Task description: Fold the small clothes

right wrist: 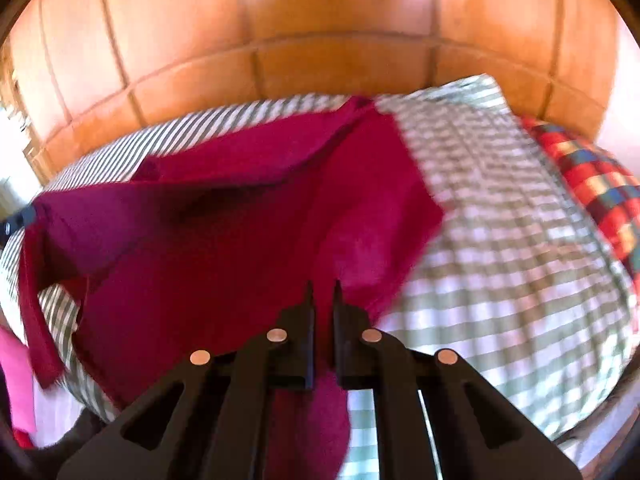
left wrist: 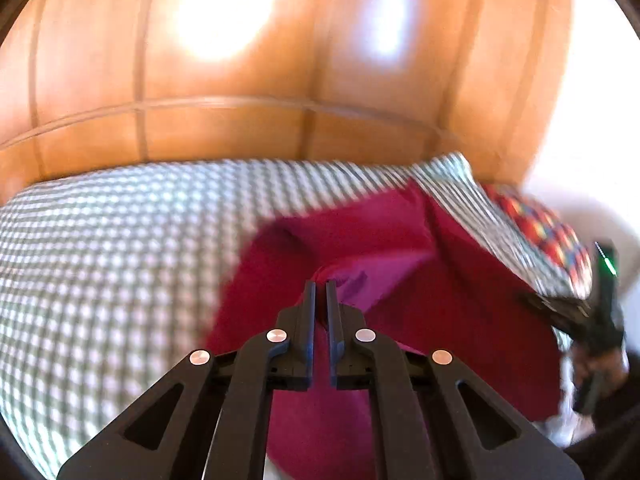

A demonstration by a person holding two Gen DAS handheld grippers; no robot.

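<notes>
A dark red garment (left wrist: 400, 272) hangs stretched between both grippers above a bed with a green-and-white checked cover (left wrist: 100, 240). My left gripper (left wrist: 321, 284) is shut on a bunched edge of the garment. My right gripper (right wrist: 323, 286) is shut on another edge of the same garment (right wrist: 240, 232), which spreads away from it with a fold running across. The right gripper also shows at the right edge of the left wrist view (left wrist: 576, 312). The left gripper's tip shows at the left edge of the right wrist view (right wrist: 20, 216). Both views are motion-blurred.
A wooden panelled wardrobe (left wrist: 240, 128) stands behind the bed. A checked pillow (right wrist: 460, 120) and a red, blue and yellow patterned pillow (right wrist: 592, 184) lie at the bed's right end. Pink cloth (right wrist: 16, 380) hangs at the lower left of the right wrist view.
</notes>
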